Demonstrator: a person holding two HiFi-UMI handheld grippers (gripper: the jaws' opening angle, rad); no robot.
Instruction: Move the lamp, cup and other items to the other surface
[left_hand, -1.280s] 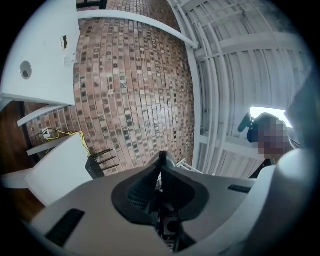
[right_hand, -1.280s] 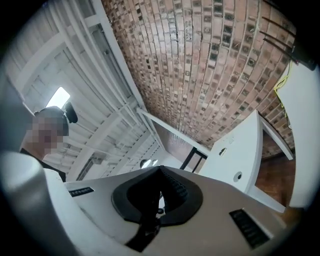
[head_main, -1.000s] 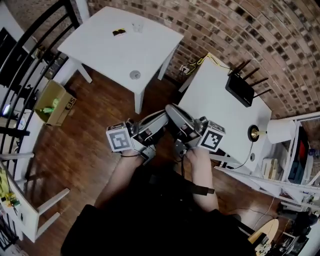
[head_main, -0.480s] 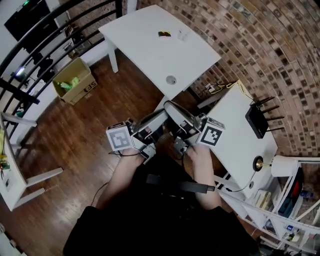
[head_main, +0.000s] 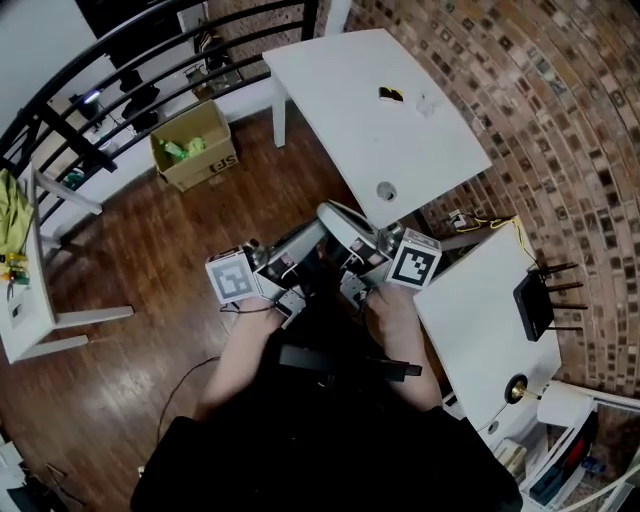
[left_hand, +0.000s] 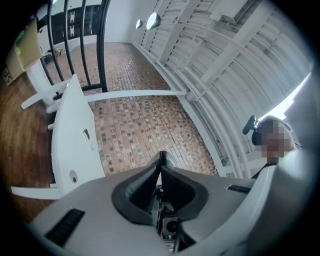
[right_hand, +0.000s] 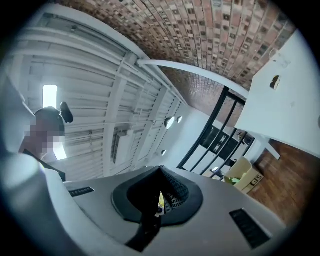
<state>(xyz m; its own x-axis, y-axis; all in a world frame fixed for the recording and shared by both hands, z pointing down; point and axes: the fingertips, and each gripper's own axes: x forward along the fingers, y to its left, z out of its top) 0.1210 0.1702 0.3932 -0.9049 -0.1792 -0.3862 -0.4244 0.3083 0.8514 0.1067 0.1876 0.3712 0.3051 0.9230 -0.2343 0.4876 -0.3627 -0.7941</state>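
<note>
Though closed, smooth grey left tool (left_hand: 161, 159).

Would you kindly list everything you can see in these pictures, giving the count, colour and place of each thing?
large table: one, white, top centre of the head view
small item: one, dark and yellow, on the large table
cup: one, clear, on the large table, right of the small item
small table: one, white, to the person's right
router: one, black with antennas, on the small table
lamp: one, white shade and brass base, at the small table's near end
cardboard box: one, brown, left of the large table
railing: one, black, upper left
left gripper: one, grey, shut, empty
right gripper: one, grey, shut, empty
</note>
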